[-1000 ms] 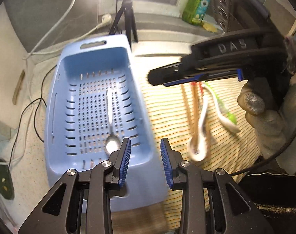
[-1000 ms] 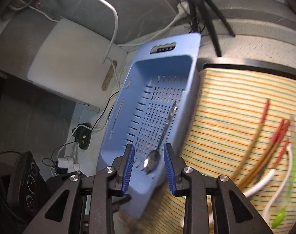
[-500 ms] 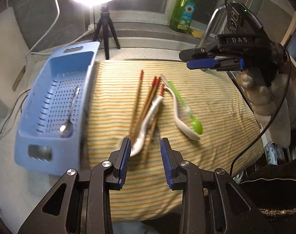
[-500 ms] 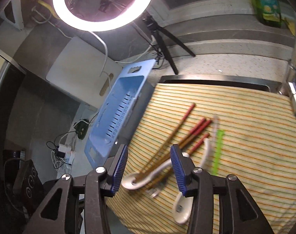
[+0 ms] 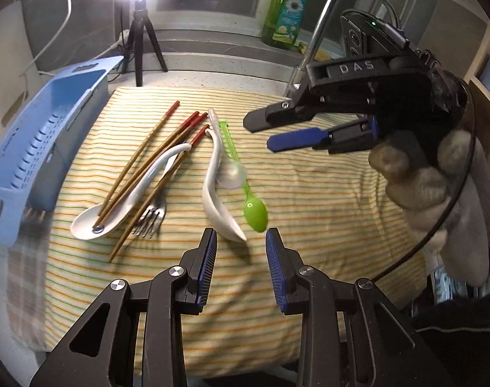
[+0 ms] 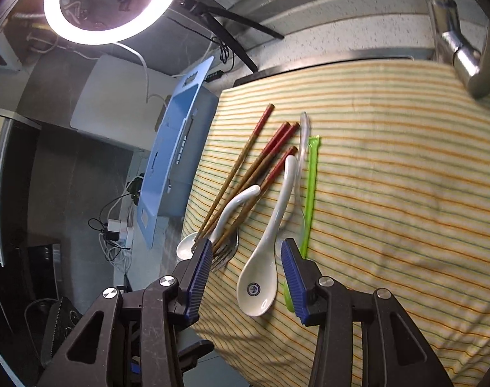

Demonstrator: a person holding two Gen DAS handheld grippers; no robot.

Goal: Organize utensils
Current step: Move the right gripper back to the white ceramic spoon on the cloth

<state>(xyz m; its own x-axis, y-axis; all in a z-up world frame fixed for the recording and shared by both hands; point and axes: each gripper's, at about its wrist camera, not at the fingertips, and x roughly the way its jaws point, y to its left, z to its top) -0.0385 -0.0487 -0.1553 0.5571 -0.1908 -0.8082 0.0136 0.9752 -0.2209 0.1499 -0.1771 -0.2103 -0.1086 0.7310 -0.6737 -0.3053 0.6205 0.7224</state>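
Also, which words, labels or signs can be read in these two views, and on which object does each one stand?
"DAS": raised letters on the black body of the right gripper, seen from the left wrist view.
Label on the green soap bottle: a daisy picture and print, too small to read.
Round blue emblem in the bowl of the white ceramic spoon: too small to read.
Nothing else legible.

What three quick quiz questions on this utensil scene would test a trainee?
1. True or false: the right gripper is shut on the green spoon.
2. What lies partly under the chopsticks: A metal fork, B knife, C ladle?
3. Which side of the striped cloth is the blue basket on, in the left wrist view?

Key: 1 false, it is open and empty. 2 A. 3 Left.
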